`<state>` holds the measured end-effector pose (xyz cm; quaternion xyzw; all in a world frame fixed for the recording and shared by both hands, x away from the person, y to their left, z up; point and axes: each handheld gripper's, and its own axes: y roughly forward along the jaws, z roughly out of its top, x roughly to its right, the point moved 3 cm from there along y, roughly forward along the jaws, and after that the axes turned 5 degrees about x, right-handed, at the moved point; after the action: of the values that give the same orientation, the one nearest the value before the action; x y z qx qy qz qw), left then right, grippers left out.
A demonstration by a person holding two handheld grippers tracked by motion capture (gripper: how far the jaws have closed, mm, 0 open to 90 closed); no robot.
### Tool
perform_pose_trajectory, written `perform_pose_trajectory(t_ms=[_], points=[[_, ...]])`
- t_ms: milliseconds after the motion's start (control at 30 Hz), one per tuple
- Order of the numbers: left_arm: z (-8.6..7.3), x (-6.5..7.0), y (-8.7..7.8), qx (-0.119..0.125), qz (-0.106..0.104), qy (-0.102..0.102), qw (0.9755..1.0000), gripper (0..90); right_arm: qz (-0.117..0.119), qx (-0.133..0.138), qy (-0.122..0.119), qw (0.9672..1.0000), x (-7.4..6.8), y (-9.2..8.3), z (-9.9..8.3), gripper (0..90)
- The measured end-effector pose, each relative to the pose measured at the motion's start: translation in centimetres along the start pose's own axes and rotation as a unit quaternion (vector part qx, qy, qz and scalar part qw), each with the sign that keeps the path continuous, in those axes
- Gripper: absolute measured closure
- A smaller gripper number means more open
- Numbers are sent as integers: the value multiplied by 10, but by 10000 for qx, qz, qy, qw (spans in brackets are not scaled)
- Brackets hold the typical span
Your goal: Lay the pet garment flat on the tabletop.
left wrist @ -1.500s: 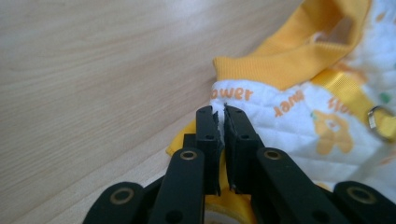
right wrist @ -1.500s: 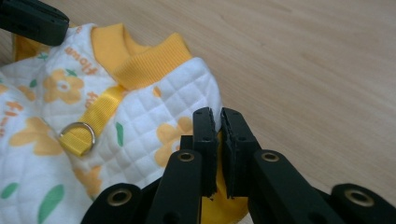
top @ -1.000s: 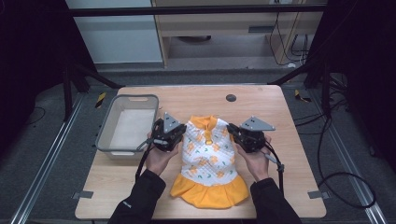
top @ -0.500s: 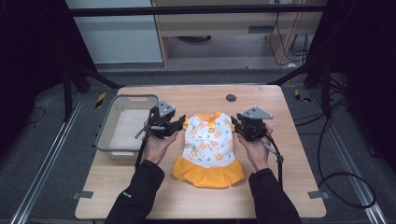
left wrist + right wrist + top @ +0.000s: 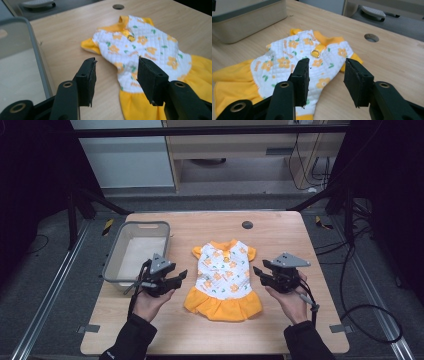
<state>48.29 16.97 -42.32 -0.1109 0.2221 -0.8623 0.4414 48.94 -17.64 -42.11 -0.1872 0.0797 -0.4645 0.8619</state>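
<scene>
One little dress (image 5: pixel 223 279) on the table, one grey bin (image 5: pixel 116 261) beside it. Two grippers, left (image 5: pixel 181 275) and right (image 5: pixel 257 271).

The small dress (image 5: pixel 223 272) is cloth: its white flowered top looks quilted and matt, the orange skirt is smooth and soft with gathers. A little metal ring (image 5: pixel 315 53) on its chest is shiny. The table (image 5: pixel 280 232) has a pale wood-grain surface, smooth and matt. The grey bin (image 5: pixel 116 254) looks like smooth plastic.
</scene>
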Motion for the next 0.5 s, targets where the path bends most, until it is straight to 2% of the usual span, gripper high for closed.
perform_pose_trajectory(t_ms=[200,300,433,500], points=[[-33,7,-9,-274,-94,-19,9996,502,142,-257,152,9995,-6,-13,-24,516],[-48,11,-5,-474,-135,-69,9988,517,186,-382,182,9989,-10,-17,-38,513],[-61,16,5,-698,-174,-26,9974,531,213,-603,204,9977,-12,-17,-57,513],[-66,18,10,-842,-144,75,9963,533,260,-703,253,9969,-13,-16,-66,516]])
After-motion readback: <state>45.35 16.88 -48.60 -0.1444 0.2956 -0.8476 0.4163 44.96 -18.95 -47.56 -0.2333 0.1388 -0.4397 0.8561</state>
